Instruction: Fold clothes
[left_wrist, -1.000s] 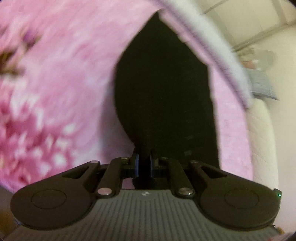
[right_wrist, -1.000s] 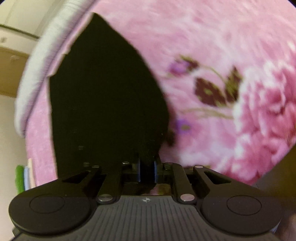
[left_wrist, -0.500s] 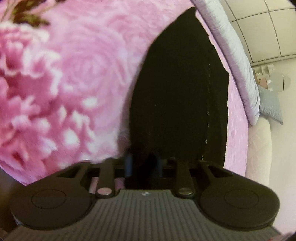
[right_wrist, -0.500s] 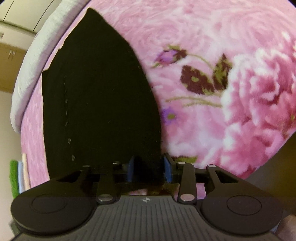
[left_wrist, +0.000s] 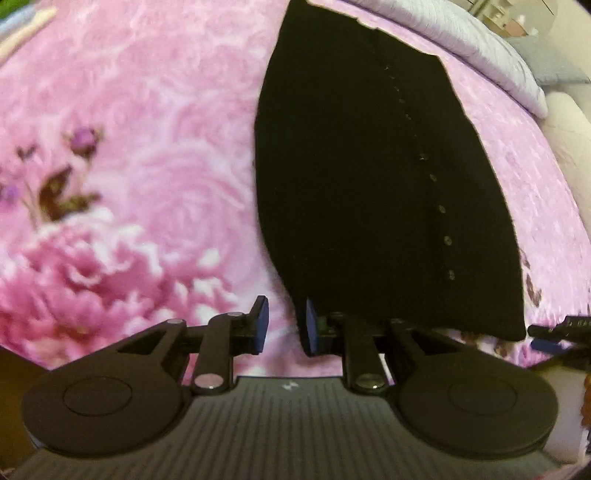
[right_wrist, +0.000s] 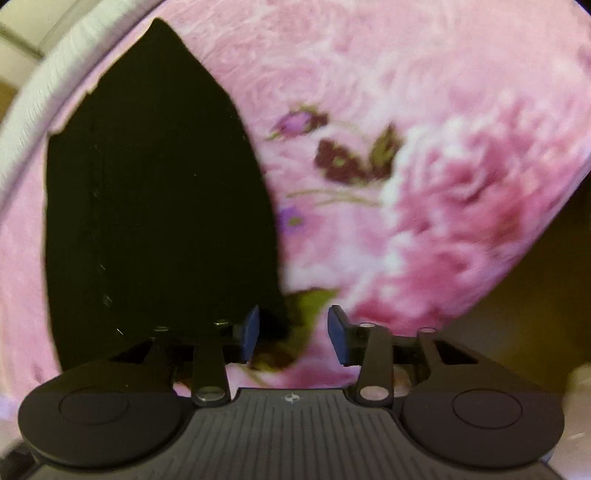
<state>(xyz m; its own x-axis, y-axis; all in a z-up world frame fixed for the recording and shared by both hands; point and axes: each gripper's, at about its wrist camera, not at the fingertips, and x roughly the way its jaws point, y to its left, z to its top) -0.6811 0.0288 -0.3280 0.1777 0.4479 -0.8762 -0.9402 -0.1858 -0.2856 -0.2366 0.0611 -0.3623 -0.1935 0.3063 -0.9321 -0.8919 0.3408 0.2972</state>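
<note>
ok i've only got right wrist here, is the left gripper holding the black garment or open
Observer: The left gripper is open, with nothing between its pads.
Operator: where is it against the garment
Observer: At the near left corner of the black garment, which lies flat on the pink blanket.
Operator: does that view catch my gripper
Observer: Yes, the right gripper shows at its right edge, just past the garment's near right corner.

Matt black knit garment (left_wrist: 369, 184) lies on plush pink floral blanket (left_wrist: 147, 147).
</note>
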